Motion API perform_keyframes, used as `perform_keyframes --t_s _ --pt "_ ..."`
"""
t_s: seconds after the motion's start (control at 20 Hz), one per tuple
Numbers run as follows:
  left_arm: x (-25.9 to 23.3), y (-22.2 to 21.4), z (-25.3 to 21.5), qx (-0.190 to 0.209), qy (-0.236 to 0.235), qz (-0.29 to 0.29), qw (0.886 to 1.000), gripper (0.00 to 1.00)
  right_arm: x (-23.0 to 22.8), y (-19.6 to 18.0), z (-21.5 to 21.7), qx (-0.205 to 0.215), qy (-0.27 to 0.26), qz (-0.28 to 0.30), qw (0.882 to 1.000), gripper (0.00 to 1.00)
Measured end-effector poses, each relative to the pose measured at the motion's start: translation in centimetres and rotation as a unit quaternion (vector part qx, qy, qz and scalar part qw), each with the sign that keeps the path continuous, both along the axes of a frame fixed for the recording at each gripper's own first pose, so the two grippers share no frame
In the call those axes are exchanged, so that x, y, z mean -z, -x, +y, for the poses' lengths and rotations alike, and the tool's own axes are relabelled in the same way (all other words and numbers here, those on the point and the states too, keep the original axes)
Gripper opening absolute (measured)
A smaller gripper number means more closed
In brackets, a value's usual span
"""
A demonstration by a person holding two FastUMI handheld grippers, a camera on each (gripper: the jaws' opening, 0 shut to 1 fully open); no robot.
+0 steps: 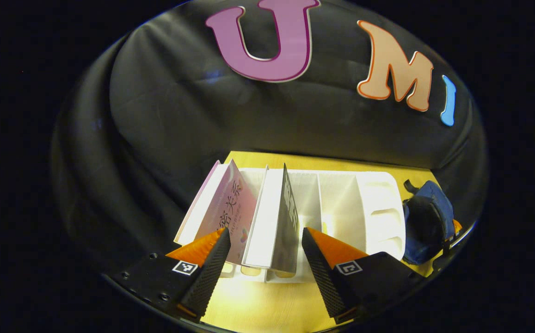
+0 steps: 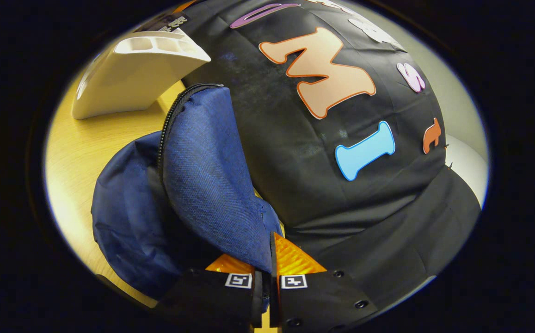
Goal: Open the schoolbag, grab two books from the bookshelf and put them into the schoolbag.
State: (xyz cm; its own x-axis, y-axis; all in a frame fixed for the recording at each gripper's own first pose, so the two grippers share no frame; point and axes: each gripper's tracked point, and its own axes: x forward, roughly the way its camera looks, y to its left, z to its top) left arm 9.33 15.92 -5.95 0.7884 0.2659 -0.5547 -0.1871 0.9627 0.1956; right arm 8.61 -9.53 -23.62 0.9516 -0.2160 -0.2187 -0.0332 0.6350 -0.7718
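My left tongs (image 1: 263,259) stand spread wide, empty, just in front of the white bookshelf (image 1: 378,208) on the yellow tabletop (image 1: 258,305). Two books stand upright in its left-hand slots: a pink book (image 1: 230,208) and, beside it, a white book (image 1: 274,222) with a dark cover, which lies between my spread fingers but is not yet touched. My right tongs (image 2: 267,273) are pressed together, pinching a fold of the blue schoolbag (image 2: 202,185) near its zip edge and holding that flap up; in the left gripper view the schoolbag (image 1: 427,222) sits just beside the bookshelf's right end.

Risks, as I judge them:
- The two books stand close together, so closing on the white one may catch or tip the pink one, or drag the light bookshelf along the tabletop.
- The cloth pinch is narrow; if the fold slips out, the flap would fall and close the mouth before a book arrives.
- A thin cover gripped alone may let the pages fan open.

Writing: the pink book carries a column of Chinese characters and the white book's dark cover has pale print, both too small for me to read. I see no brand on the schoolbag.
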Motion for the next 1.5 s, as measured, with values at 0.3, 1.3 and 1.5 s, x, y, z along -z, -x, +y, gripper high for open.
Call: perform_keyframes --t_s 0.3,1.3,1.5 --pt "1.5 -1.3 -0.2 0.016 0.011 0.087 0.996 0.90 0.0 0.1 -0.1 -0.001 0.001 0.003 1.000 0.09" --pt "7.7 -4.0 -2.1 0.044 0.045 0.290 0.955 0.58 -0.3 0.2 -0.4 0.010 -0.004 0.000 1.000 0.09" --pt "8.8 -3.6 -2.3 0.026 0.069 0.320 0.945 0.50 -0.3 0.2 -0.5 0.012 -0.005 -0.001 1.000 0.07"
